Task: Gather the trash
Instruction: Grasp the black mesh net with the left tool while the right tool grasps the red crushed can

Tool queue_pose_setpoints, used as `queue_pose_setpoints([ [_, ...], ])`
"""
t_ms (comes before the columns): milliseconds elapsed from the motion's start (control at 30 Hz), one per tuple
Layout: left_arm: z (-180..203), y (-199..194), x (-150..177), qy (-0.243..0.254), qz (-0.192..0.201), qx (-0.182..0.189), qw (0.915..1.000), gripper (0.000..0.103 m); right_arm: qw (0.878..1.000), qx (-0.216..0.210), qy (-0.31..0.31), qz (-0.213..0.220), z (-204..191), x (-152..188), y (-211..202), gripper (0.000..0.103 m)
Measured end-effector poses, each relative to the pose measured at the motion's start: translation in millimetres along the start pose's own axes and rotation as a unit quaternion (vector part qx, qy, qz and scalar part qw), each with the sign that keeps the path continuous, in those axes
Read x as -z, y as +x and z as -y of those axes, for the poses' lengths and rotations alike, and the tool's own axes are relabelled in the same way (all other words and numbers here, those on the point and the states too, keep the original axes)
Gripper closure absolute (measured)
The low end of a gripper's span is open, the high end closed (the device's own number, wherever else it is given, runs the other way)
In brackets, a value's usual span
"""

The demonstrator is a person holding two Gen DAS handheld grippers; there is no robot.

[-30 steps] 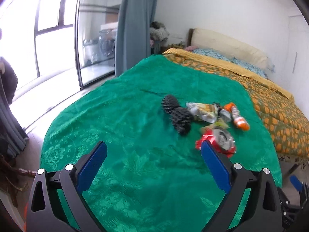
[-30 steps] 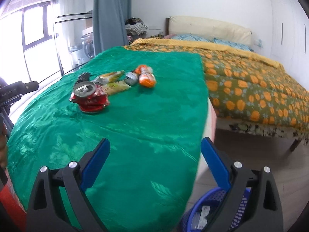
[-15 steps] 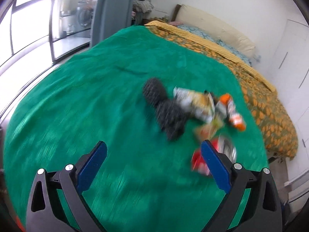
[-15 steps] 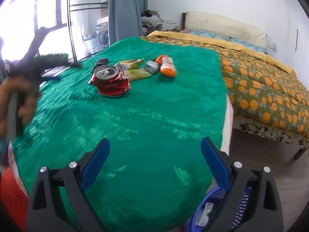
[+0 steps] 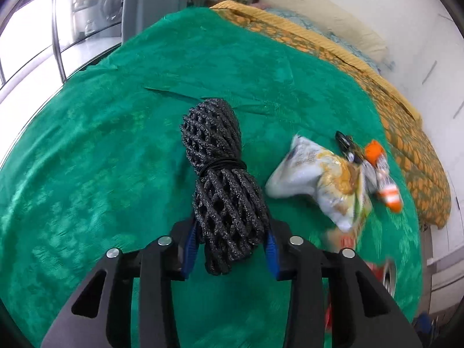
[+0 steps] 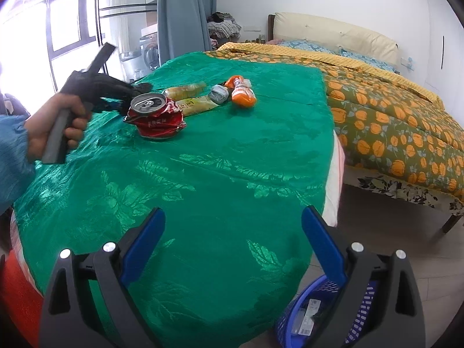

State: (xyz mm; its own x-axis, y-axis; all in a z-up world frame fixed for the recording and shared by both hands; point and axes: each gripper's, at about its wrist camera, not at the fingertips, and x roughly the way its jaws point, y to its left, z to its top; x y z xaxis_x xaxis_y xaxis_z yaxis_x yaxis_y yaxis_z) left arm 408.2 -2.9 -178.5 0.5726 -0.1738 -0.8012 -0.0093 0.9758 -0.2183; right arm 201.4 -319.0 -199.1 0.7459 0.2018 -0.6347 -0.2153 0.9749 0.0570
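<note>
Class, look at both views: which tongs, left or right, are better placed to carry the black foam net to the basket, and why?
Left. The left tongs already clamp the black foam net; the right tongs hang open above the blue basket, holding nothing.

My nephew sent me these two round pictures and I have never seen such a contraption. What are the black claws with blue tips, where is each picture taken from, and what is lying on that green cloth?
They are hand-held grippers, one per hand, each with a camera looking along its fingers. In the left view, the left gripper has closed on a black foam net bundle. In the right view, the right gripper hangs open above the green cloth, and the person's left hand shows. On the cloth lie a crushed red can, snack wrappers and an orange bottle. A blue basket stands on the floor.
</note>
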Motion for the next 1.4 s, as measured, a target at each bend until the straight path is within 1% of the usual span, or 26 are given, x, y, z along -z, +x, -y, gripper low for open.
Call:
queue_pose_setpoints([
  [100, -16, -30, 24, 0.025, -0.006, 0.001, 0.9997, 0.067, 1.0, -0.006, 0.01, -0.002, 2, -3, 1, 0.011],
  [167, -23, -45, 40, 0.045, -0.014, 0.001, 0.9989, 0.067, 0.999, -0.022, 0.023, -0.007, 3, -11, 7, 0.011],
  [267, -26, -64, 71, 0.069, -0.033, 0.018, 0.9969, 0.066, 0.996, -0.062, 0.052, -0.021, 0, -37, 26, 0.01],
  [333, -23, -72, 87, 0.078, -0.038, 0.035, 0.9956, 0.066, 0.992, -0.105, 0.067, -0.035, -5, -62, 50, 0.008],
  [400, -18, -77, 100, 0.085, -0.039, 0.043, 0.9947, 0.066, 0.989, -0.123, 0.078, -0.039, -10, -81, 69, 0.007],
  [500, -13, -82, 110, 0.089, -0.031, 0.038, 0.9948, 0.066, 0.979, -0.158, 0.112, -0.065, -15, -107, 111, 0.007],
  [533, -12, -83, 112, 0.087, -0.029, 0.038, 0.995, 0.066, 0.974, -0.174, 0.129, -0.072, -16, -113, 122, 0.007],
  [567, -12, -85, 115, 0.086, -0.029, 0.039, 0.9951, 0.066, 0.965, -0.198, 0.15, -0.085, -18, -117, 136, 0.007],
  [600, -10, -85, 116, 0.086, -0.028, 0.039, 0.9952, 0.066, 0.958, -0.213, 0.167, -0.098, -19, -118, 146, 0.007],
  [633, -9, -87, 117, 0.088, -0.026, 0.035, 0.9951, 0.066, 0.951, -0.222, 0.187, -0.106, -19, -119, 153, 0.007],
  [667, -10, -88, 119, 0.091, -0.024, 0.032, 0.9951, 0.066, 0.948, -0.227, 0.2, -0.102, -21, -120, 156, 0.007],
  [700, -10, -89, 120, 0.092, -0.023, 0.03, 0.995, 0.066, 0.946, -0.231, 0.203, -0.099, -22, -121, 157, 0.009],
  [733, -10, -90, 120, 0.09, -0.023, 0.031, 0.9952, 0.066, 0.944, -0.242, 0.202, -0.101, -26, -122, 157, 0.031],
  [767, -12, -91, 122, 0.088, -0.023, 0.031, 0.9954, 0.066, 0.942, -0.252, 0.194, -0.104, -31, -123, 155, 0.036],
  [833, -16, -92, 123, 0.081, -0.022, 0.031, 0.996, 0.066, 0.952, -0.238, 0.167, -0.098, -40, -124, 143, 0.037],
  [867, -18, -93, 124, 0.079, -0.021, 0.032, 0.9962, 0.066, 0.96, -0.224, 0.139, -0.089, -48, -124, 130, 0.038],
  [900, -19, -93, 125, 0.077, -0.021, 0.034, 0.9963, 0.065, 0.967, -0.211, 0.118, -0.081, -53, -124, 119, 0.058],
  [933, -19, -94, 126, 0.075, -0.02, 0.036, 0.9963, 0.065, 0.978, -0.181, 0.077, -0.065, -61, -121, 100, 0.057],
  [1000, -17, -93, 127, 0.074, -0.021, 0.039, 0.9963, 0.065, 0.989, -0.141, 0.022, -0.044, -71, -115, 77, 0.057],
  [1067, -14, -92, 129, 0.076, -0.022, 0.044, 0.9959, 0.065, 0.992, -0.12, -0.026, -0.035, -82, -100, 55, 0.057],
  [1100, -12, -93, 130, 0.077, -0.022, 0.046, 0.9957, 0.065, 0.991, -0.119, -0.037, -0.039, -85, -92, 49, 0.057],
  [1200, -7, -95, 135, 0.082, -0.025, 0.053, 0.9949, 0.062, 0.99, -0.115, -0.053, -0.061, -87, -69, 38, 0.057],
  [1267, -6, -96, 138, 0.09, -0.027, 0.051, 0.9942, 0.061, 0.99, -0.111, -0.064, -0.061, -91, -54, 26, 0.057],
  [1333, -7, -96, 140, 0.091, -0.029, 0.052, 0.9941, 0.056, 0.989, -0.119, -0.063, -0.064, -93, -44, 18, 0.055],
  [1367, -7, -96, 140, 0.091, -0.03, 0.052, 0.994, 0.054, 0.989, -0.116, -0.063, -0.062, -93, -42, 16, 0.055],
  [1400, -7, -96, 140, 0.091, -0.032, 0.053, 0.994, 0.048, 0.989, -0.114, -0.065, -0.062, -93, -42, 18, 0.054],
])
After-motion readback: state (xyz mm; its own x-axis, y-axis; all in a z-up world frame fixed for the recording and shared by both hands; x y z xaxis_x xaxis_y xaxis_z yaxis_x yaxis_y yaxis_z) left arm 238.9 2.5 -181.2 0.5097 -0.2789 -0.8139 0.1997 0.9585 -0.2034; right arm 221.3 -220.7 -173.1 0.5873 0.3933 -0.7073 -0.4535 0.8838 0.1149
